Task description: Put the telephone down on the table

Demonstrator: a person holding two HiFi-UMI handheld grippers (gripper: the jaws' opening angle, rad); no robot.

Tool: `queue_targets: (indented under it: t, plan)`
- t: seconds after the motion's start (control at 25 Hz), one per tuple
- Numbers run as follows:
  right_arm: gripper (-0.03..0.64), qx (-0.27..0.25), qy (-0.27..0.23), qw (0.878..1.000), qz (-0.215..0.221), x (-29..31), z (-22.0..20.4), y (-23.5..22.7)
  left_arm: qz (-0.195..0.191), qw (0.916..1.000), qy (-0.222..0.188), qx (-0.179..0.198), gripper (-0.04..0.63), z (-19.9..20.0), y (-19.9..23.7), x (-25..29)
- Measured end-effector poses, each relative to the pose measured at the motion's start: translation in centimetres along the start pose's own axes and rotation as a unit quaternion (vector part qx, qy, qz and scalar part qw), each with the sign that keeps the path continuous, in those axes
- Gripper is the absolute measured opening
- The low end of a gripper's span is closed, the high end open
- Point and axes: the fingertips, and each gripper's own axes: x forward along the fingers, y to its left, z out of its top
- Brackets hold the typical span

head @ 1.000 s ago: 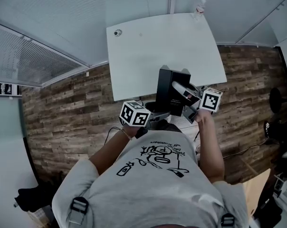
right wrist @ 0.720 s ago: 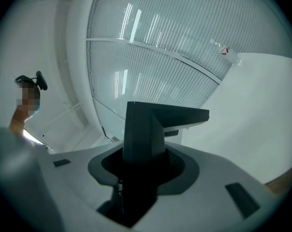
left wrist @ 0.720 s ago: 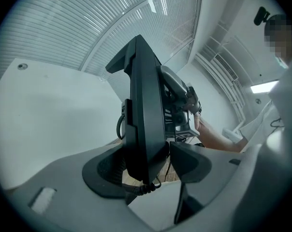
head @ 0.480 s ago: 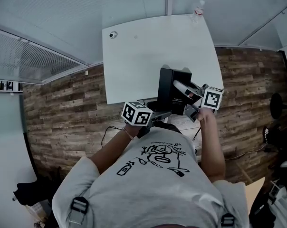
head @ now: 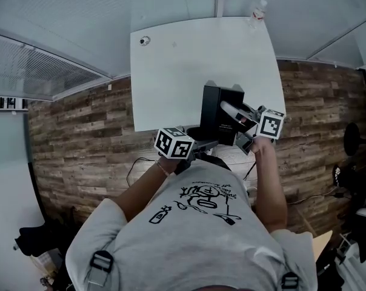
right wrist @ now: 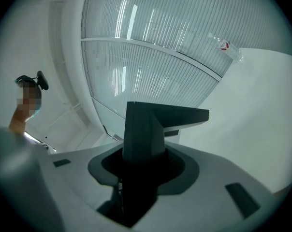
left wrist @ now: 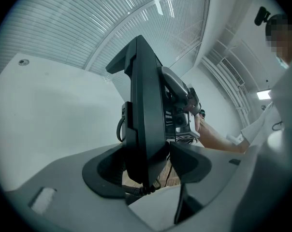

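Telephone: held upright at the near edge of the worktop; contact with it cannot be confirmed. The left hand-held gripper pinches one side, the right hand-held gripper the other. Risk: released this close to the edge, it could tip off. An uneven release would topple it.

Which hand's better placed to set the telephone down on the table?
Probably left: the left gripper is shut on the near edge of the telephone and points across the table; the right gripper, also shut on it, steadies its side.
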Motion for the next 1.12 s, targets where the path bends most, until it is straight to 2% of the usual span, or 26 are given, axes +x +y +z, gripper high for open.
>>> queue_targets:
  t: [0.24,0.4,0.64,0.72,0.92,1.12]
  plan:
    - [0.153,-0.004,0.016,1.0,0.005,1.4,0.6,-0.7,0.012,0.9998,-0.013,-0.003,0.279,0.9,1.1,-0.4]
    - [0.153,-0.012,0.035,0.999,0.028,2.0,0.6,0.7,0.023,0.9994,-0.026,0.003,0.279,1.2,0.5,-0.8]
    - [0.153,-0.036,0.056,0.997,0.04,2.0,0.3,2.0,0.041,0.9979,-0.048,0.01,0.279,1.0,-0.3,-1.1]
    - [0.153,-0.036,0.066,0.996,0.041,4.0,1.0,1.2,0.041,0.9977,-0.053,0.007,0.279,2.2,1.1,-1.9]
    - [0.153,-0.018,0.094,0.995,0.026,14.4,4.5,-2.6,0.032,0.9976,-0.056,-0.026,0.279,8.2,9.1,-6.5]
    - [0.153,0.002,0.092,0.995,0.028,17.2,4.7,-3.2,0.028,0.9978,-0.052,-0.03,0.279,9.0,11.1,-8.0]
